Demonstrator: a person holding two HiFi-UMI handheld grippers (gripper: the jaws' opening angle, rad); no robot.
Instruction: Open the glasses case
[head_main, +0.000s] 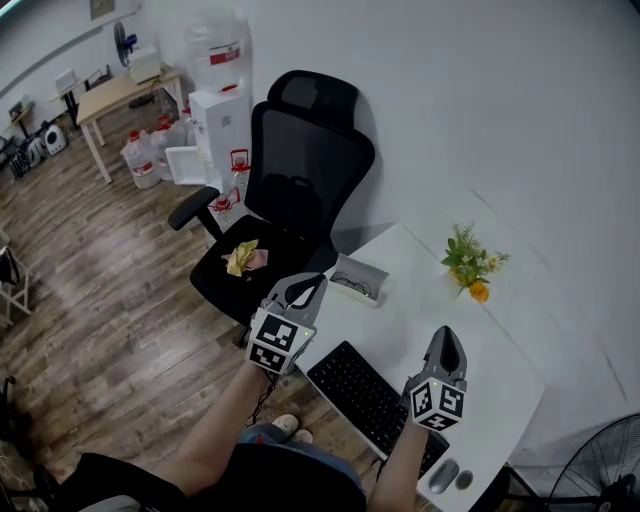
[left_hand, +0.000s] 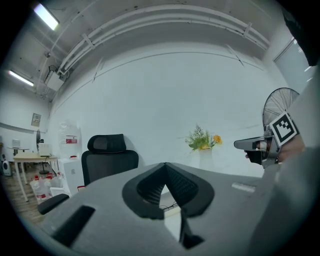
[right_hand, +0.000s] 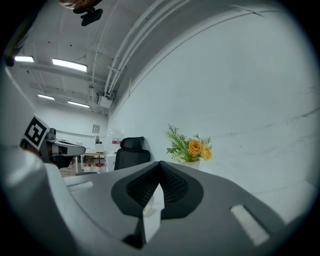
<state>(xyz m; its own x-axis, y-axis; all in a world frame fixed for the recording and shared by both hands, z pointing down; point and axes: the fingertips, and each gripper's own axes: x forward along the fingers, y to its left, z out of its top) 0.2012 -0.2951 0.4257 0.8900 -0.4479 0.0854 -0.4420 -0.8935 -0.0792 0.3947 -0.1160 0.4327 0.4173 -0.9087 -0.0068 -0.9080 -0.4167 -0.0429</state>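
Over the white table (head_main: 420, 300): two empty grippers, jaws closed.
Left gripper (head_main: 316, 281) and right gripper (head_main: 447, 336) each have tips pressed together on nothing. The glasses case (head_main: 358, 278) (spectacles showing on it) lies by the table's corner, just at 3 o'clock of the left tips.

The left claw (left_hand: 165, 167) hides most of what seems the glasses case (left_hand: 171, 213).

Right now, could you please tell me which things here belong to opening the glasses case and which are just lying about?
For the job: glasses case, left claw, right claw.
Lying about: keyboard, mouse, flowers, office chair.
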